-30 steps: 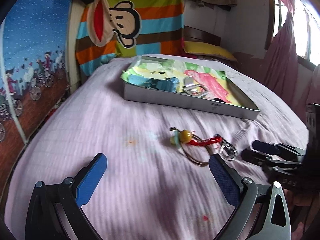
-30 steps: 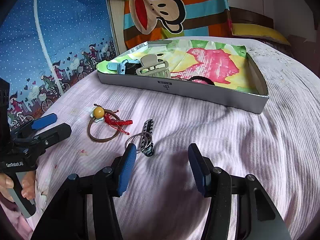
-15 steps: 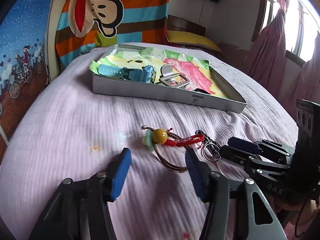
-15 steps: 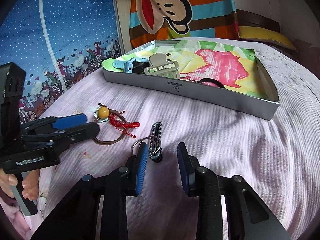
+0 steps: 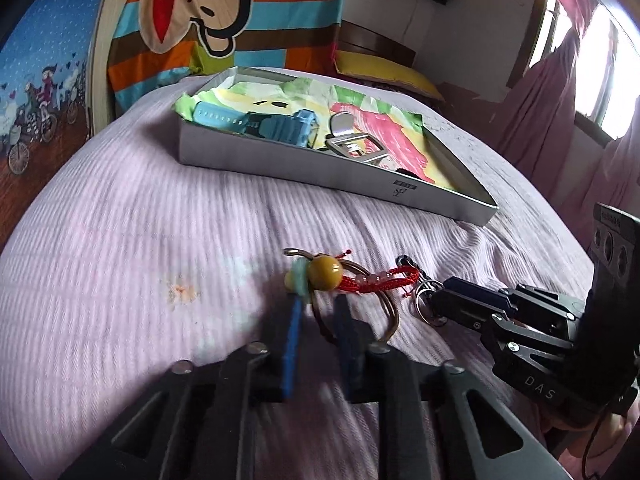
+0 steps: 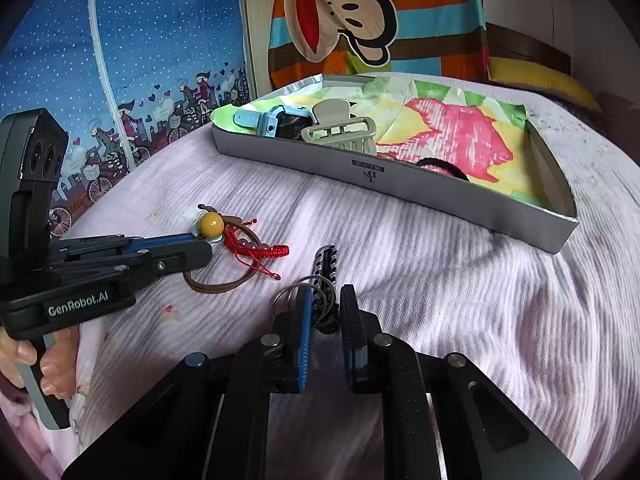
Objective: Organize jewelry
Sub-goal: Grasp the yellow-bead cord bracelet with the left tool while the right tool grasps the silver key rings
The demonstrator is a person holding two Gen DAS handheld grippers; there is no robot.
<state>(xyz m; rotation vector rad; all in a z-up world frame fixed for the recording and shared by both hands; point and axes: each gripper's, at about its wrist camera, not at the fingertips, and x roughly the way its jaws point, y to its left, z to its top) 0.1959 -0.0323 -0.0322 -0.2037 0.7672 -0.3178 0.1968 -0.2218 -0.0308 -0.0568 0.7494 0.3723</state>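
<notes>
Bedroom; striped cartoon-monkey cloth (image 6: 360,20) hung behind a bed (image 6: 460,280) under a pale lilac ribbed cover. Grey shallow box (image 6: 400,188) lined with bright paper sat toward the far side, already holding a blue watch (image 6: 272,118), a beige claw clip (image 6: 340,128) and a black hair tie (image 6: 440,166).

Loose pieces on the cover, near side: brown cord bracelet (image 5: 390,312) with a yellow bead (image 5: 324,272), a red braided cord (image 5: 384,282) draped across it, a set of metal rings (image 6: 308,292) beside a dark hair clip (image 6: 326,264).

Left gripper (image 5: 316,320) was narrowed to a small gap, fingers astride the brown cord just below the bead; whether the pads actually pinched it could not be told. Right gripper (image 6: 324,312) likewise nearly closed, rings and clip end lying between its fingers; contact looked likely but a firm hold could not be confirmed.

Judgement: both were at the pinch stage. Best done by closing fully before lifting, pressing slightly into the soft cover so thin cord and rings do not slip beneath the pads. The red cord may come up with the bracelet. Lift straight, then carry to the box.
</notes>
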